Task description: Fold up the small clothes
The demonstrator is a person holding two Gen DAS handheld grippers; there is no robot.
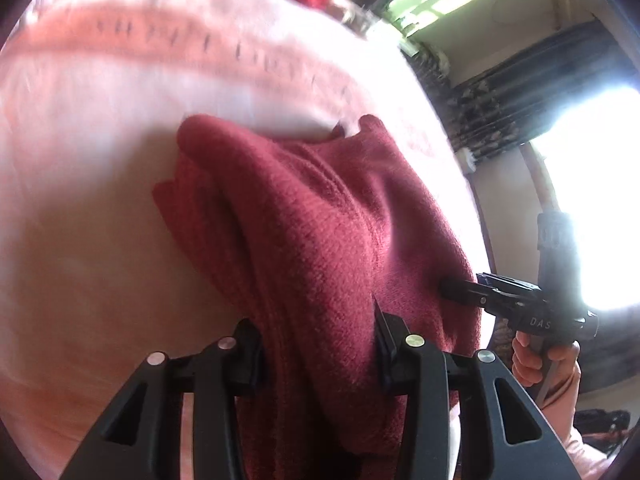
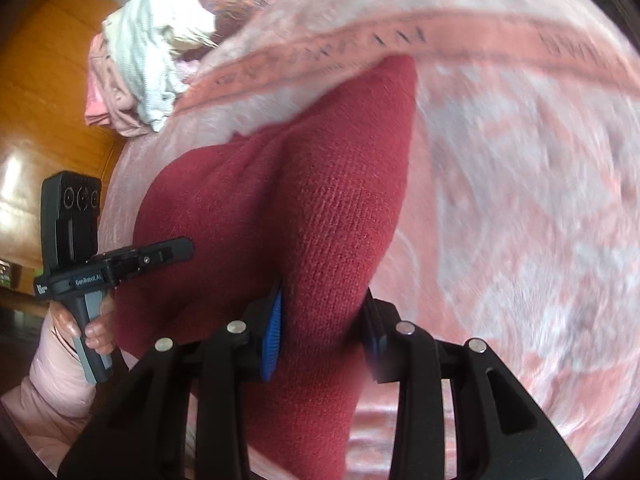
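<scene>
Both grippers were clamped on the dark red knit garment (image 1: 320, 208): the left gripper (image 1: 318, 344) and the right gripper (image 2: 320, 332) each pinched a bunched edge. It hung over the pink blanket (image 2: 500, 168), away from its edges. Folding looked barely begun; the unsorted clothes pile (image 2: 148, 60) waited at the blanket's far corner.

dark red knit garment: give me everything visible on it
The dark red knit garment is a soft, fuzzy, fine-ribbed fabric, bunched into thick folds rather than laid flat. It hangs lifted between the two grippers, its far end trailing over the pink patterned blanket. The left gripper clamps one bunched edge; the right gripper, with blue pads, clamps another. A rounded fold bulges between the two grips. No label, buttons or print can be seen, and what kind of garment it is cannot be told.
</scene>
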